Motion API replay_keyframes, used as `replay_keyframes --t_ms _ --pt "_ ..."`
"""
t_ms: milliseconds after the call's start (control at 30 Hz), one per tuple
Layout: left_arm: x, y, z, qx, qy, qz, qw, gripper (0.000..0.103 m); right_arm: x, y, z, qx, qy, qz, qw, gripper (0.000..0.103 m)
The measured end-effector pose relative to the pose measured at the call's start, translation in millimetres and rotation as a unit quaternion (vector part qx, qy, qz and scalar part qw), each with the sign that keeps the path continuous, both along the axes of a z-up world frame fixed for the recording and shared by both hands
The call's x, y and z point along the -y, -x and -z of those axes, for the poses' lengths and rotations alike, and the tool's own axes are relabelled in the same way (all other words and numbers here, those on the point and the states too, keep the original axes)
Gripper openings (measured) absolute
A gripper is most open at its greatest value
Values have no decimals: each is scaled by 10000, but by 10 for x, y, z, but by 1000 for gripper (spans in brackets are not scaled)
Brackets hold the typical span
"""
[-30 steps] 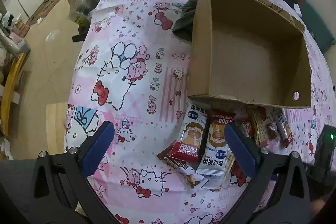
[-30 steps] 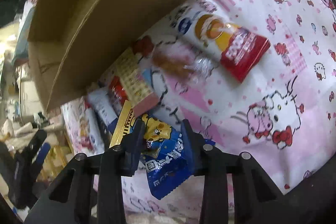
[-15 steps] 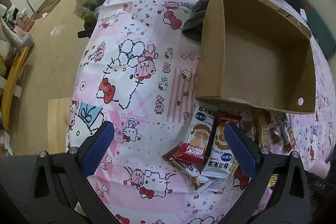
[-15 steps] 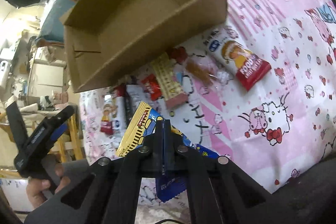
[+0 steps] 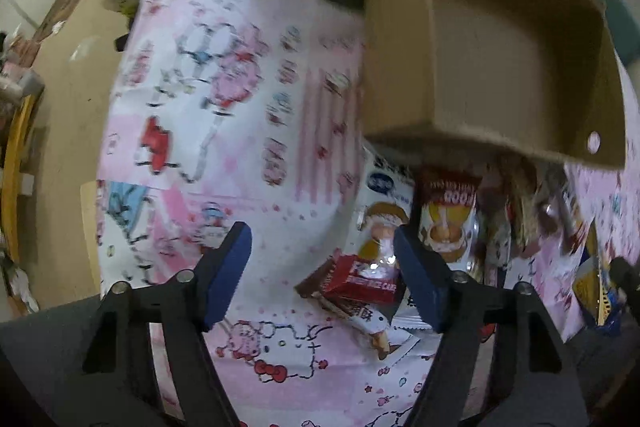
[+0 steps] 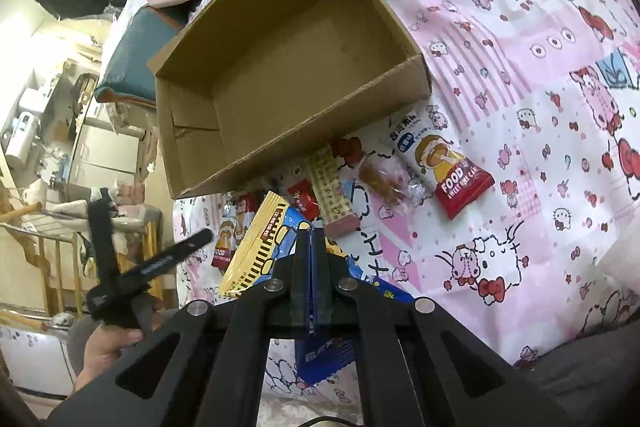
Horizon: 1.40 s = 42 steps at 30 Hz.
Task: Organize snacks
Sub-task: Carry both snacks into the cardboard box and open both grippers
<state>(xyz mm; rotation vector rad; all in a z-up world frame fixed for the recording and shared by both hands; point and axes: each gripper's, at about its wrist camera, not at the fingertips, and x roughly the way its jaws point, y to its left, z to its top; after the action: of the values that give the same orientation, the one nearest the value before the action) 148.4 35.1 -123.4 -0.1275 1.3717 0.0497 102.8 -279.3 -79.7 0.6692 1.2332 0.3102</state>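
Box [image 6: 280, 67]: plain brown corrugated cardboard, rectangular, open top, nothing seen inside; a round hole pierces one wall [image 5: 593, 137]. It sits on a bed sheet [image 6: 520, 107], soft cloth in pink and white patchwork printed with cartoon cats and red bows.

Snacks lie in a loose row on the sheet just beside the box's near wall. A glossy rice cake packet [image 6: 440, 171], white with a red end, reads "FOOD" and "SWEET RICE CAKE". Next to it are a clear crinkled wrapper [image 6: 384, 179] with a brown piece inside, a long pale wafer bar [image 6: 330, 187] with a yellow grid print, and a small red packet [image 6: 304, 199]. A second rice cake packet [image 6: 224, 243] lies further along.

Right gripper [image 6: 311, 247]: fingers pressed fully together on a flat blue bag [image 6: 324, 355] with a yellow striped end, held just above the sheet, near the box's corner.

Left gripper [image 5: 322, 267]: blue-padded fingers [image 5: 226, 267] spread wide, holding nothing, poised low over the sheet, its right finger above the rice cake packets. The left view is motion-blurred. A bare hand [image 6: 104, 351] grips the left gripper's handle.
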Motion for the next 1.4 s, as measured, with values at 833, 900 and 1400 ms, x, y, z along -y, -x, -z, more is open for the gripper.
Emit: replay_keyframes --t_ms 833,900,1400 --pt "-116 522 -372 225 719 -118 9971 28 -34 73 -282 307 -269 1 9992 0" --pt "-119 578 -552 431 764 -211 9959 28 -34 35 -383 414 -282 10 9987 0" --pt "190 -38 -1314 1381 780 107 9873 28 -121 -756 -1000 1135 66 -73 9935 0"
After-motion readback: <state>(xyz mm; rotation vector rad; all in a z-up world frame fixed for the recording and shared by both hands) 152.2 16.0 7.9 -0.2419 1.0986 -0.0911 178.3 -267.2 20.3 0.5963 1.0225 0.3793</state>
